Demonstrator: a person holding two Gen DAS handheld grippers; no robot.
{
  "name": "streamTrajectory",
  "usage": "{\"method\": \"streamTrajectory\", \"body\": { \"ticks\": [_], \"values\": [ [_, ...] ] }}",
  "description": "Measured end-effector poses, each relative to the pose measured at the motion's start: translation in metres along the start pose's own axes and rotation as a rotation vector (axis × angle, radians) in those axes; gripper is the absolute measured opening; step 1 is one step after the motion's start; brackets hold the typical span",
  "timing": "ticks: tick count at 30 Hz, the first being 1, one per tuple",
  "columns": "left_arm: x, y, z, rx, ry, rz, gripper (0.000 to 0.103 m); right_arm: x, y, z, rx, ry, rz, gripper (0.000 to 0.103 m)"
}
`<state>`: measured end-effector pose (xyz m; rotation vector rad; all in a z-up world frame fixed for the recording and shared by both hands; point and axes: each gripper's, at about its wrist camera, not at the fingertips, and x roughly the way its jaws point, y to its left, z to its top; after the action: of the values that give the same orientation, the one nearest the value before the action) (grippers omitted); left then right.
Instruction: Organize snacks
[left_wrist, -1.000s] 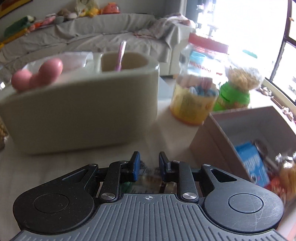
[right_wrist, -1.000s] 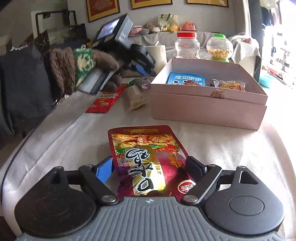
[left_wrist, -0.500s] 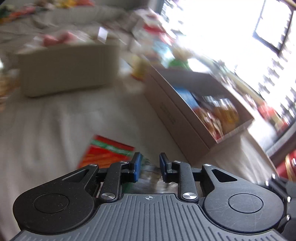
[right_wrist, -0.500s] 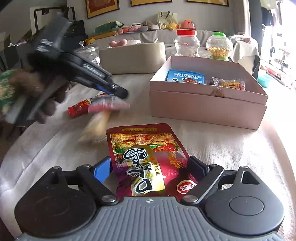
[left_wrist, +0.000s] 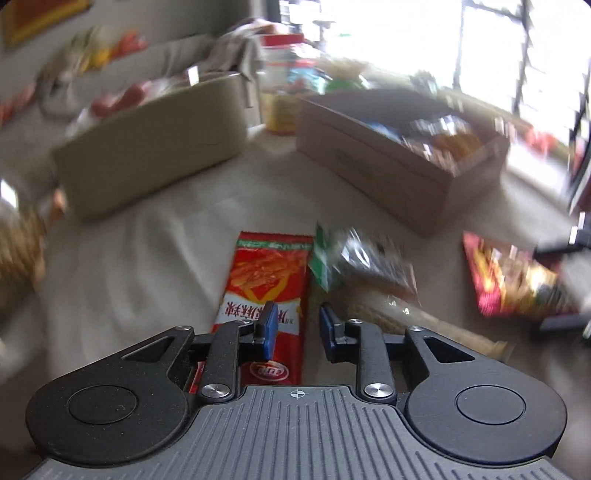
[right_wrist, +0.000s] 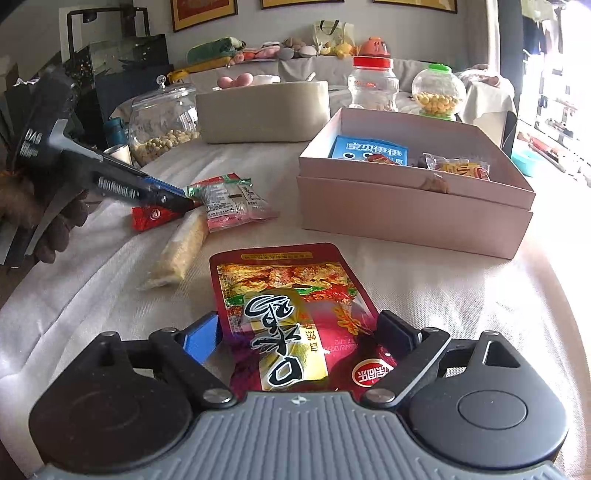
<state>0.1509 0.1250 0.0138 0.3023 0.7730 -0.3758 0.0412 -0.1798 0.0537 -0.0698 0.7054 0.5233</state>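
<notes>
A: Right gripper (right_wrist: 299, 332)? Jaws have just been opening, now spread wide either side of the dark red foil pouch (right_wrist: 295, 317), which lies flat on the white cloth (right_wrist: 461, 295) between them. Pads don't look pressed on it, so not gripped.

B: Left gripper (left_wrist: 295, 326): jaws narrow but apart, they opened a little just now. Nothing pinched. Red-orange snack packet (left_wrist: 271, 277) sits right under and ahead of the tips, mostly by the blue left pad. Clear green-edged packet (left_wrist: 358, 258) just to its right, touching.

A: Step looks like picking loose packets for the pink box (right_wrist: 413, 218), ahead-right of the right gripper, already holding a blue packet (right_wrist: 369, 149) and others.

B: Doing it well: right should close across the pouch's width near the bottom edge, lift flat, clear the box wall. Left needs to open wider and centre on the red-orange packet, or it'll drag the neighbour along.

A: Writing? Big black Chinese characters on the pouch's gold panel, upside down, can't read them. Blue packet has white Chinese characters. Left gripper body shows "DAS" in the right view.

B: Left view blurred, rest illegible.
</notes>
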Motion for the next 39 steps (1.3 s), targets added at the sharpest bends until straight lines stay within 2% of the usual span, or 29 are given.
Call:
{"method": "streamTrajectory", "body": {
  "ticks": [2, 5, 6, 9, 10, 11, 13, 14, 16, 18, 22, 26, 33, 39],
  "values": [
    [0.000, -0.006, 0.001, 0.037, 0.022, -0.011, 0.030, 0.001, 0.001, 0.000, -0.006, 0.003, -0.005, 0.092],
    [-0.004, -0.004, 0.003, 0.038, 0.046, -0.068, 0.033, 0.001, 0.002, 0.000, -0.011, 0.004, -0.007, 0.092],
    [-0.007, -0.004, 0.003, 0.042, 0.045, -0.055, 0.034, 0.001, 0.002, 0.000, -0.011, 0.004, -0.007, 0.092],
    [-0.004, -0.004, 0.005, 0.076, 0.036, 0.096, 0.033, 0.001, 0.002, 0.000, -0.011, 0.004, -0.007, 0.092],
    [-0.001, -0.003, 0.006, 0.085, 0.045, 0.121, 0.031, 0.001, 0.002, 0.000, -0.011, 0.005, -0.007, 0.092],
    [0.002, 0.000, 0.006, 0.076, 0.062, 0.110, 0.030, 0.001, 0.002, 0.000, -0.011, 0.005, -0.008, 0.093],
    [0.004, 0.005, 0.009, 0.047, 0.065, 0.042, 0.025, 0.001, 0.002, 0.000, -0.012, 0.006, -0.009, 0.093],
    [0.005, 0.007, 0.011, 0.029, 0.083, -0.007, 0.029, 0.001, 0.002, 0.000, -0.011, 0.006, -0.010, 0.093],
    [0.008, 0.006, 0.015, 0.035, 0.104, -0.080, 0.057, 0.001, 0.002, 0.000, -0.010, 0.007, -0.011, 0.093],
    [0.011, -0.001, 0.015, 0.082, 0.117, -0.081, 0.064, 0.001, 0.002, 0.000, -0.010, 0.008, -0.012, 0.093],
    [0.013, -0.013, 0.017, 0.160, 0.127, -0.021, 0.063, 0.000, 0.001, 0.000, -0.007, 0.007, -0.009, 0.093],
    [0.017, -0.007, 0.018, 0.167, 0.141, 0.097, 0.060, 0.000, 0.001, -0.001, -0.007, 0.007, -0.009, 0.094],
    [0.025, 0.016, 0.024, 0.024, 0.183, 0.010, 0.060, 0.000, 0.001, 0.000, -0.008, 0.007, -0.011, 0.094],
    [0.027, 0.019, 0.024, 0.018, 0.170, 0.012, 0.066, 0.000, 0.001, -0.001, -0.010, 0.008, -0.011, 0.094]
  ]
}}
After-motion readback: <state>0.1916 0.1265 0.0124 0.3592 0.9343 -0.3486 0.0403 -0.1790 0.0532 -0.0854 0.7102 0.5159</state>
